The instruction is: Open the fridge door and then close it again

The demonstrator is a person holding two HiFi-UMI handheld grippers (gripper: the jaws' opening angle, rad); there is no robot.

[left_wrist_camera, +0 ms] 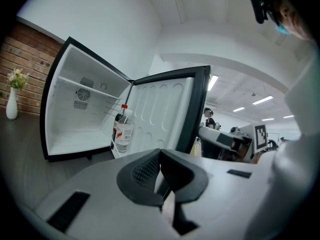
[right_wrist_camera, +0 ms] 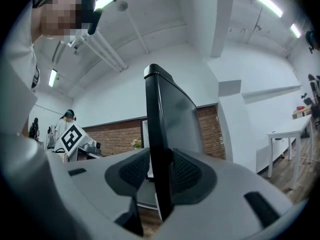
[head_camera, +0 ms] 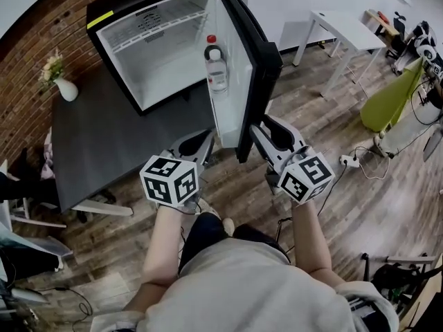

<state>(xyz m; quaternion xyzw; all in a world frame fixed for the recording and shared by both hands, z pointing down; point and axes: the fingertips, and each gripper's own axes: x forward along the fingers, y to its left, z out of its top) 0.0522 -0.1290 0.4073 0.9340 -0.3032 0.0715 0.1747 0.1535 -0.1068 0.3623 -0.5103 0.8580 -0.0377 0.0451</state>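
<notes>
The fridge [head_camera: 156, 61] [left_wrist_camera: 75, 114], a small black box with a white inside, stands on a dark table [head_camera: 97, 137] at about 11 o'clock in the head view, its cavity facing the person. Its door [head_camera: 257, 68] [left_wrist_camera: 165, 111] [right_wrist_camera: 160, 129] is swung wide open and stands edge-on toward the person, running from 12 o'clock down toward the centre of that view. A clear water bottle [head_camera: 216, 68] [left_wrist_camera: 123, 131] with a red cap stands upright in the door's inner shelf.

The right gripper [head_camera: 261, 126] [right_wrist_camera: 161, 171] is clamped on the door's free edge. In the right gripper view the black edge rises straight between the two ribbed pads [right_wrist_camera: 135, 171], one against each face, with the jaws partly spread by the door's thickness.

The left gripper [head_camera: 197, 144] [left_wrist_camera: 161, 156] hovers at 9 o'clock from the right one, near the inner side of the door and over the table's near edge. Its jaws are pressed together with nothing between them, and it touches nothing.

A white vase [head_camera: 66, 88] [left_wrist_camera: 12, 104] of flowers sits on the table at 9 o'clock from the fridge, against a brick wall [head_camera: 34, 47]. A white table [head_camera: 349, 30] stands well apart at 2 o'clock, on the wooden floor [head_camera: 346, 213].
</notes>
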